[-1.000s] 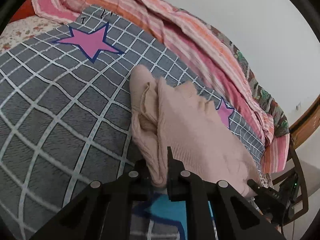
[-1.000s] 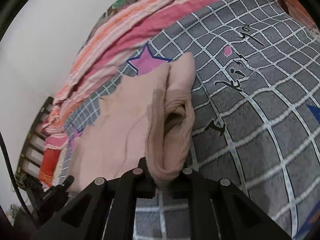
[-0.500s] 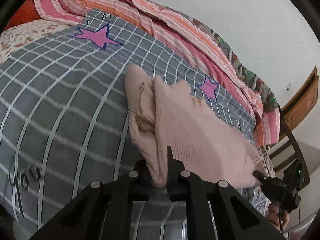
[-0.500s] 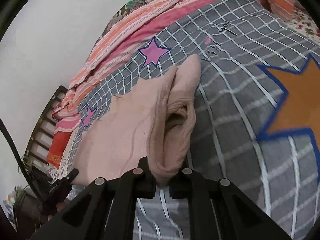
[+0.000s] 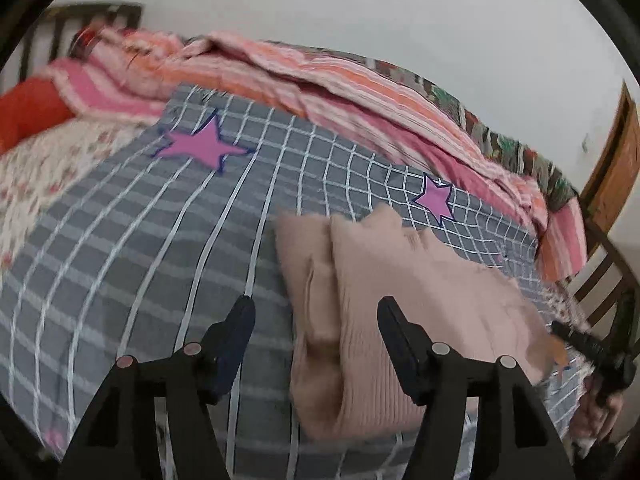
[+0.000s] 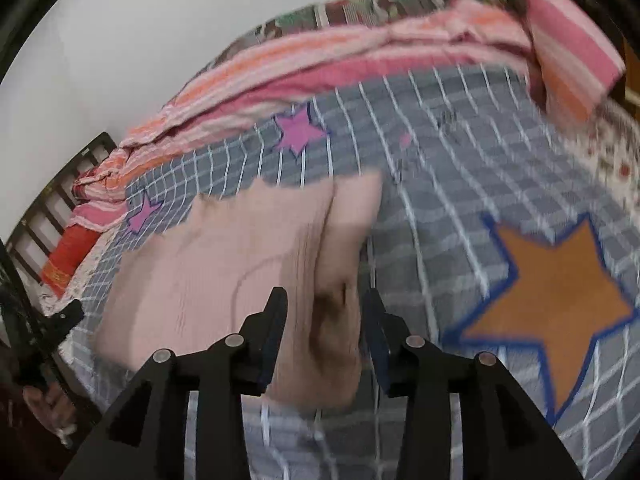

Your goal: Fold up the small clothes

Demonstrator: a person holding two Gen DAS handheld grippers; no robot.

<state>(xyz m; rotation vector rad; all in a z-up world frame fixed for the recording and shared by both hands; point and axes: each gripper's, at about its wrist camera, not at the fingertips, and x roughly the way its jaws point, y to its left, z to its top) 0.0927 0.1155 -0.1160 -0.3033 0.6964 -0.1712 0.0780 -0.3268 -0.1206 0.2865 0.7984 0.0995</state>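
The pink sweater (image 5: 400, 312) lies folded on the gray checked blanket (image 5: 140, 240). The left gripper (image 5: 314, 320) and right gripper (image 6: 325, 312) both have their jaws spread, holding nothing. Best to lift them straight up so the fold stays neat.

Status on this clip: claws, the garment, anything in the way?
Left claw open, right claw open, both off the cloth. Pink garment folded, lying on the grey checked bedspread. Striped blanket bunched behind, clear of it.
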